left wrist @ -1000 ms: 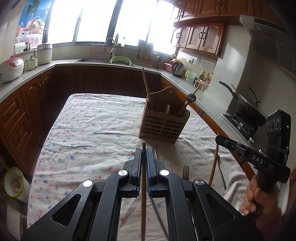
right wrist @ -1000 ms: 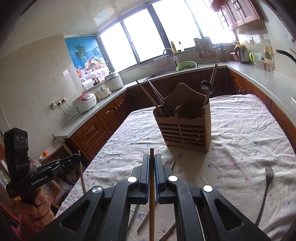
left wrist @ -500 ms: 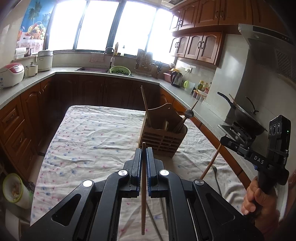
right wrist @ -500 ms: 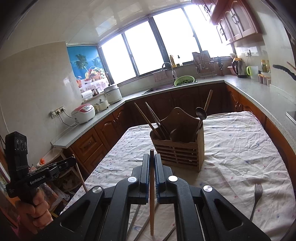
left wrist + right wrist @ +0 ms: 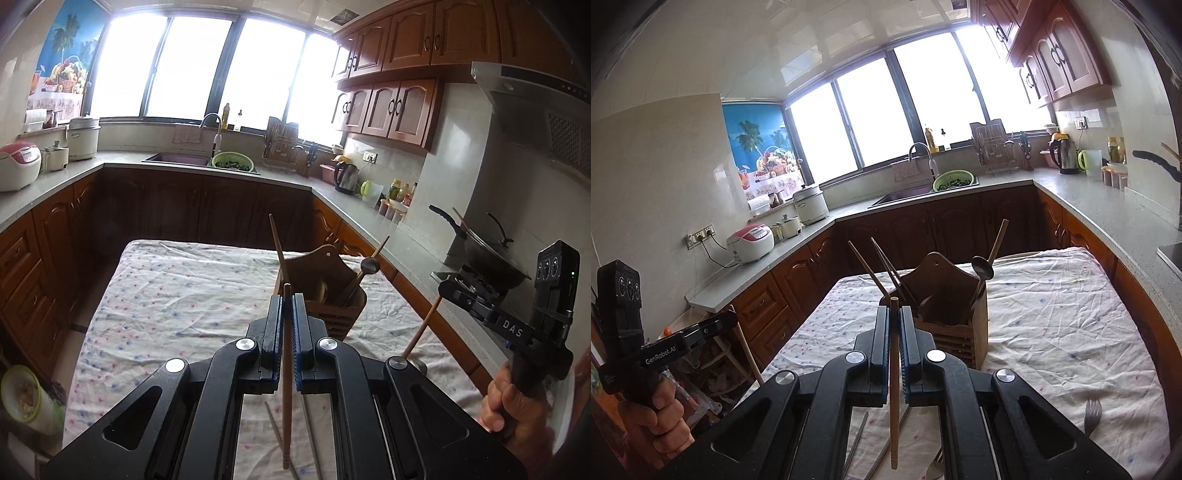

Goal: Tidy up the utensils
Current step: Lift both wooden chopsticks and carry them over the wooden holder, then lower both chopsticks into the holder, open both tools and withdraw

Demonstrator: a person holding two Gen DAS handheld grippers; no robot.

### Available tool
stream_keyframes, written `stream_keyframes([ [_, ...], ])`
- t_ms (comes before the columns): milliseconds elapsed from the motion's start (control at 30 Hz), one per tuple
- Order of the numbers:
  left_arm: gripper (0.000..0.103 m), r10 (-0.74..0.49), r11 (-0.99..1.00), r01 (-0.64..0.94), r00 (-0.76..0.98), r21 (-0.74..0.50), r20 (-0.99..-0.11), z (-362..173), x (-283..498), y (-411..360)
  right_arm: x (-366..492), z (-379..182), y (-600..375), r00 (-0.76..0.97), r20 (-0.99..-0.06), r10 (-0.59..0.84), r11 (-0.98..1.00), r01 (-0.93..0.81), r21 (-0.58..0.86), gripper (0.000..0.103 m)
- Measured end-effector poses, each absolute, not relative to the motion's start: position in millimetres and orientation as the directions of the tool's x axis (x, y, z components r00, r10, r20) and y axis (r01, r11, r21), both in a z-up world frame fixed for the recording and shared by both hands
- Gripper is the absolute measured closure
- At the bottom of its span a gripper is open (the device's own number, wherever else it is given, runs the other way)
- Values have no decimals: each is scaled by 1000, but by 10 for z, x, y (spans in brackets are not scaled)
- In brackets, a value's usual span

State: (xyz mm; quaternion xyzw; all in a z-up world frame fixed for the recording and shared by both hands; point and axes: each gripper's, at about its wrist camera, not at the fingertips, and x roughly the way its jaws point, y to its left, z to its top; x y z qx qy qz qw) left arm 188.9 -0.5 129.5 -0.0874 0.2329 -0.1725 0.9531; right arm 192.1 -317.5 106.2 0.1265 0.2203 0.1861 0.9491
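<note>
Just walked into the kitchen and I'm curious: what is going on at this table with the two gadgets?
A person is sorting utensils with a handheld gripper in each hand. The left gripper is shut on a wooden chopstick, and the right gripper is shut on another wooden chopstick; both are raised above the table. Ahead stands the wooden utensil holder, which already contains chopsticks and a ladle. A fork lies on the tablecloth.

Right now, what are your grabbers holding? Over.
Left gripper shut on chopstick. Right gripper shut on its own chopstick. Wooden holder ahead on table. Nothing blocking.
</note>
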Motion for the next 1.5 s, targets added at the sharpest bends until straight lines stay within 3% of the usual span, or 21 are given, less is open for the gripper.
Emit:
stream_keyframes([
  [800,99,-327,934,289,929,-211,-172,2179,3003,-483,2761,1784,-3606,950,-175,258,931,-196,307,98],
  [1267,99,-271,943,213,938,-256,-215,1606,3555,-639,3011,1410,-3545,960,-183,212,947,-156,279,98],
  [1500,99,-278,946,214,921,-242,-273,1253,3612,-712,3113,1071,-3510,946,-240,219,942,-140,306,98],
])
